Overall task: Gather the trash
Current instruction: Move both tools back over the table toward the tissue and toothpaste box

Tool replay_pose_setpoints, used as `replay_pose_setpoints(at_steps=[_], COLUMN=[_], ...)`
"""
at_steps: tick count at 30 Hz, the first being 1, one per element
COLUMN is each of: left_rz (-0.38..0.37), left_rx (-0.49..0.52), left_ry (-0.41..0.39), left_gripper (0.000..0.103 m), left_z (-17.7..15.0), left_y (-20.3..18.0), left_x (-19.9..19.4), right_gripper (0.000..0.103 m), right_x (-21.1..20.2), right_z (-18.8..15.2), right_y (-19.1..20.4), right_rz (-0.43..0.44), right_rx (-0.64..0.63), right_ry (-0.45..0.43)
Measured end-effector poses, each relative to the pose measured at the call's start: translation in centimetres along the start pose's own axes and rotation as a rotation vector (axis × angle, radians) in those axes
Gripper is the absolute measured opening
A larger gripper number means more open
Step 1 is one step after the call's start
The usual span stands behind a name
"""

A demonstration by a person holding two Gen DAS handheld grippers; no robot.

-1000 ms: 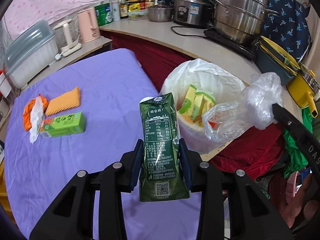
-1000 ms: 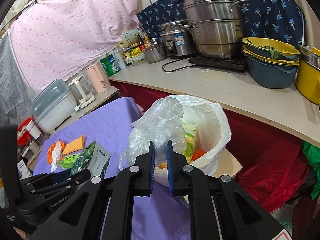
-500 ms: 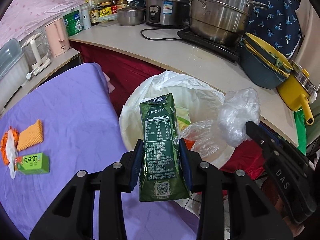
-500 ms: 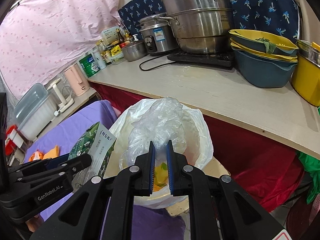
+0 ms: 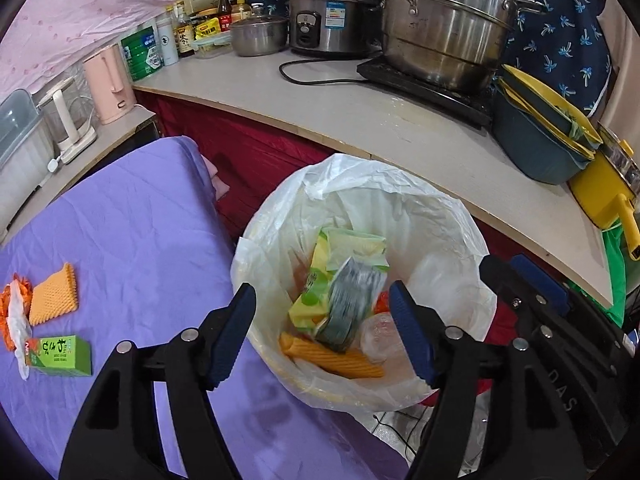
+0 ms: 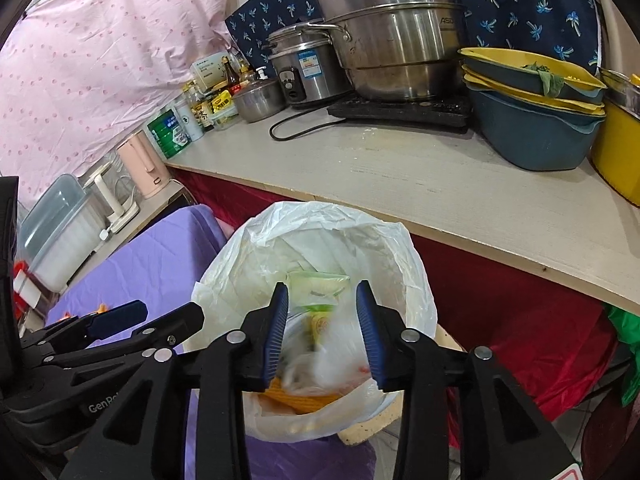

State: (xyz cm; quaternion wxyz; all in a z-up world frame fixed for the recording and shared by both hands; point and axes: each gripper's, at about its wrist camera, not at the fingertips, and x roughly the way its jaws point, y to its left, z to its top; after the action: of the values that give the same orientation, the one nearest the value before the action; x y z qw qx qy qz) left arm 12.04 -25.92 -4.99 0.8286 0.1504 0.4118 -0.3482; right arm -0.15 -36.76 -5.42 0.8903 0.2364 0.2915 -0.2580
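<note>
A bin lined with a white bag (image 5: 400, 200) (image 6: 332, 236) stands beside the purple table. My left gripper (image 5: 322, 336) hovers over it, its jaws opening. The dark green carton (image 5: 348, 304) is blurred, free of the pads and falling among the yellow-green wrappers inside. My right gripper (image 6: 322, 330) also hangs above the bin, jaws opening, and the clear plastic bag (image 6: 320, 356) is a blur dropping below its pads. On the purple table (image 5: 140, 240) lie a green box (image 5: 60, 354), an orange-yellow sponge (image 5: 54, 300) and an orange scrap with white plastic (image 5: 14, 312).
A beige counter (image 5: 360, 120) behind the bin carries steel pots (image 5: 448, 20), a rice cooker, bottles, a pink kettle (image 5: 110, 84) and stacked blue and yellow basins (image 5: 544, 144). Red cloth hangs under the counter. A grey-lidded container sits far left.
Both grippers moved over the bin and then opened. The green carton left the left pads and the clear plastic bag left the right pads; both are dropping in.
</note>
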Motion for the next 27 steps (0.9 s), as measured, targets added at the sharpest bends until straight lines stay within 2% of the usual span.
replay_pose_setpoints(at_steps=[6, 14, 27], left_rz=[0.007, 0.021, 0.070], left_rx=[-0.038, -0.084, -0.161], left_ry=[0.004, -0.019, -0.058], left_gripper=[0.066, 0.066, 0.066], left_z=[0.2, 0.1, -1.0], left_y=[1.1, 2.9, 7.3], left_x=[-0.3, -2.1, -5.6], right_gripper=[0.043, 0.045, 0.051], right_x=[-1.0, -2.4, -4.2], right_z=[0.3, 0.8, 0.3], right_y=[0.9, 2.1, 6.8], right_rz=[0.007, 0.025, 0.084], right_rx=[-0.007, -0.017, -0.073], right_ry=[-0.025, -0.049, -0.060])
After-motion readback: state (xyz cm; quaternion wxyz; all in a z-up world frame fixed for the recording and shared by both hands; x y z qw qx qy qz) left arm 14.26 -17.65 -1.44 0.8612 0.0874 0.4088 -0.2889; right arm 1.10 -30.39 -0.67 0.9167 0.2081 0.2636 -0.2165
